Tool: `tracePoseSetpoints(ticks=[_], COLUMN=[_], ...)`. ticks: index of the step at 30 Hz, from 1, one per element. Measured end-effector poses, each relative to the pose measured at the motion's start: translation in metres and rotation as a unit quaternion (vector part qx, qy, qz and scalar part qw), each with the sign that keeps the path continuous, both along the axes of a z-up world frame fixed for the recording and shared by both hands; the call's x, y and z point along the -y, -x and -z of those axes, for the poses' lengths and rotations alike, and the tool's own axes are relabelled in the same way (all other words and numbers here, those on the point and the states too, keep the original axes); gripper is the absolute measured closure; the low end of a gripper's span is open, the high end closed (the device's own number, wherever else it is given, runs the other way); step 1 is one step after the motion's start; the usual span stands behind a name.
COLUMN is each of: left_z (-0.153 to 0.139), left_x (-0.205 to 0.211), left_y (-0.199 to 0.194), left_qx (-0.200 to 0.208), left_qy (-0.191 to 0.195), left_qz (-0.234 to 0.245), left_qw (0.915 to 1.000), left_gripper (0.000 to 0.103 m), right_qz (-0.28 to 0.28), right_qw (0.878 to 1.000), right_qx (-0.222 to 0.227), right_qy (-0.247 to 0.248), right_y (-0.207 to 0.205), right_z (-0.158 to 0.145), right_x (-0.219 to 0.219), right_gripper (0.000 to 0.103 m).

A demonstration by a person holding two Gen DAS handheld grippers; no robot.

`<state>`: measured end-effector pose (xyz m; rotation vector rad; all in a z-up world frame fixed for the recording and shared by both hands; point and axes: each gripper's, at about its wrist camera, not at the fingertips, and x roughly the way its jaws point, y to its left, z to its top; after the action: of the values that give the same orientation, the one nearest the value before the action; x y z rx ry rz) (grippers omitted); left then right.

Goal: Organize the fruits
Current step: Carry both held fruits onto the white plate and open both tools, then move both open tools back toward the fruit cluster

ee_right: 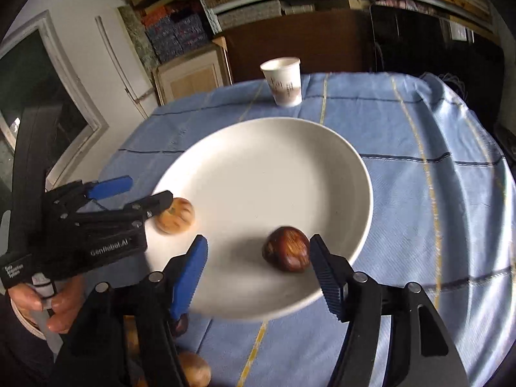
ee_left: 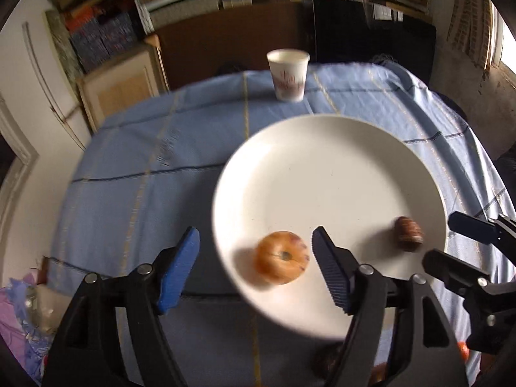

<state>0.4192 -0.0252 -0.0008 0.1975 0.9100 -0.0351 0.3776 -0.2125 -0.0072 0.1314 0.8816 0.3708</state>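
Left gripper (ee_left: pixel 253 261) fingers spread, orange fruit (ee_left: pixel 281 257) lying loose between them on the white plate (ee_left: pixel 322 161), no pad touching it. Right gripper (ee_right: pixel 258 262) fingers also spread; dark brown fruit (ee_right: pixel 286 249) sits on the plate close against the right finger (ee_right: pixel 325 274), contact unclear. Both fruits near the plate's front edge, well apart. Plate on blue-clothed desk (ee_left: pixel 145 167); paper cup (ee_left: pixel 288 74) upright behind it. More fruits (ee_right: pixel 193 369) at the desk's near edge.
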Motion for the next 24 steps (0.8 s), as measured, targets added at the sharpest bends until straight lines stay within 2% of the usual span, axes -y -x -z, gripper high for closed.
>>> tracePoseSetpoints(ticks=[2, 4, 8, 10, 13, 17, 24], left_z=[-0.011, -0.021, -0.033, -0.034, -0.032, -0.027, -0.017], left_x=[0.001, 0.001, 0.004, 0.005, 0.002, 0.002, -0.005], left_y=[0.019, 0.043, 0.099, 0.126, 0.155, 0.177, 0.183], left_qx=[0.018, 0.042, 0.096, 0.110, 0.115, 0.127, 0.121], left_qy=[-0.007, -0.014, -0.043, -0.040, -0.033, -0.044, -0.024], left_qz=[-0.006, -0.019, -0.031, -0.033, -0.043, -0.054, -0.040], left_qw=[0.9998, 0.9989, 0.9939, 0.9925, 0.9919, 0.9894, 0.9916], left_gripper=[0.030, 0.019, 0.015, 0.012, 0.012, 0.012, 0.012], right_qz=[0.003, 0.008, 0.020, 0.017, 0.024, 0.025, 0.026], right_qw=[1.000, 0.999, 0.997, 0.996, 0.993, 0.993, 0.994], right_qx=[0.012, 0.032, 0.069, 0.079, 0.088, 0.072, 0.076], right_qy=[-0.002, -0.003, -0.025, -0.039, -0.070, -0.092, -0.075], right_y=[0.020, 0.045, 0.085, 0.096, 0.109, 0.112, 0.128], right_z=[-0.006, -0.010, -0.011, -0.008, 0.001, 0.011, 0.013], right_x=[0.004, 0.008, 0.019, 0.023, 0.030, 0.037, 0.042], right_gripper=[0.036, 0.036, 0.033, 0.033, 0.033, 0.033, 0.032])
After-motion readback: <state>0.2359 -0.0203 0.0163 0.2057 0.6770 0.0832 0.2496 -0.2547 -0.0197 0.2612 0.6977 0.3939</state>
